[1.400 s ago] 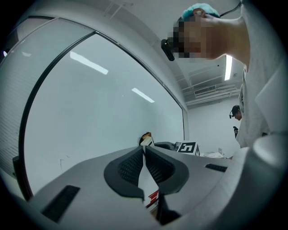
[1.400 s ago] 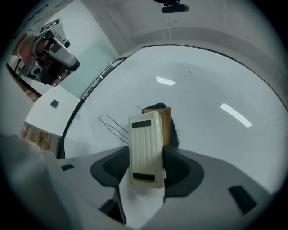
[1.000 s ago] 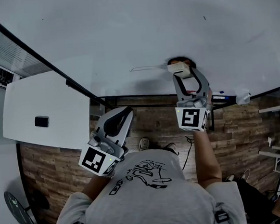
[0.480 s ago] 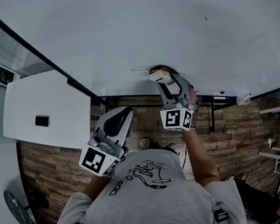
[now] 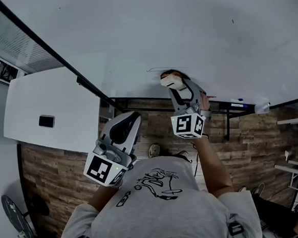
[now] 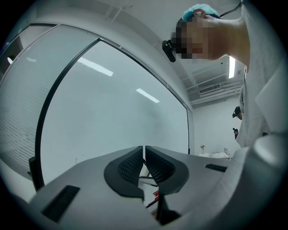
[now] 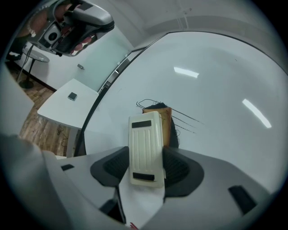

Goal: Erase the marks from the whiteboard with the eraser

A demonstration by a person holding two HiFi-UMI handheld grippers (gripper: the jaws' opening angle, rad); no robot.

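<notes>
Right gripper (image 7: pixel 146 167) is clamped on the cream eraser (image 7: pixel 145 143), jaws on its 2 long sides. The eraser's far end sits at the whiteboard (image 5: pixel 147 29) surface, near the board's lower edge, over thin dark pen marks (image 7: pixel 182 117). In the right gripper view, lines trail out to the right of the eraser. Left gripper (image 6: pixel 144 165) has its jaws pressed together with nothing between them. It's held low by the person's torso, well apart from the eraser. White table (image 5: pixel 51 111) stands at left.

White table (image 5: pixel 50 98), small dark flat thing (image 5: pixel 46 121) on top. Brown wood floor (image 5: pixel 50 175) under table. Shoe (image 5: pixel 152 151) on floor, right of table.
</notes>
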